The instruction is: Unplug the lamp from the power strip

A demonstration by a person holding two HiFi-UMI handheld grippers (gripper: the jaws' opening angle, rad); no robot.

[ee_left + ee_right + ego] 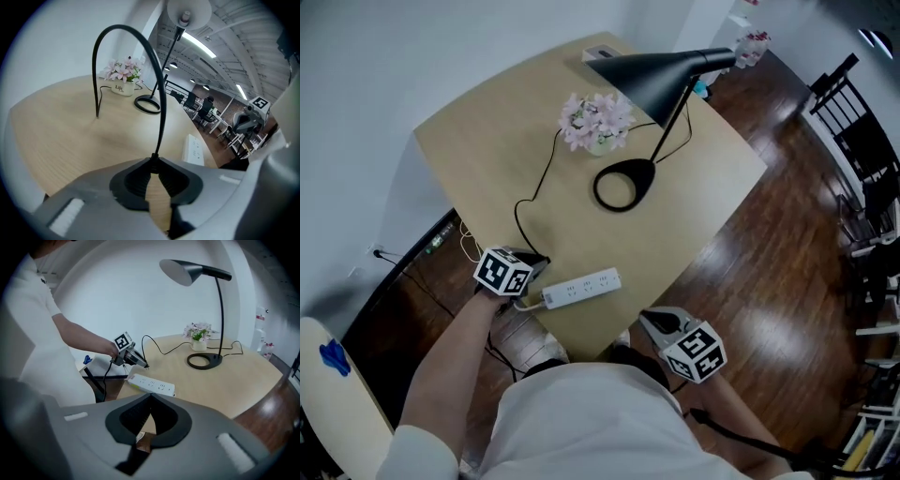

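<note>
A black lamp stands on its ring base at the middle of the wooden table. Its black cord runs forward to my left gripper, just left of the white power strip. In the left gripper view the cord rises in an arc from the tips of my left gripper, which is shut on it. The strip lies apart to the right, none of its visible sockets occupied. The plug itself is hidden. My right gripper hangs off the table's front edge, shut and empty.
A pot of pink flowers stands behind the lamp base. The strip's white cable drops over the table's left edge towards more cables. Dark chairs stand on the wooden floor at the right. A white surface lies at the left.
</note>
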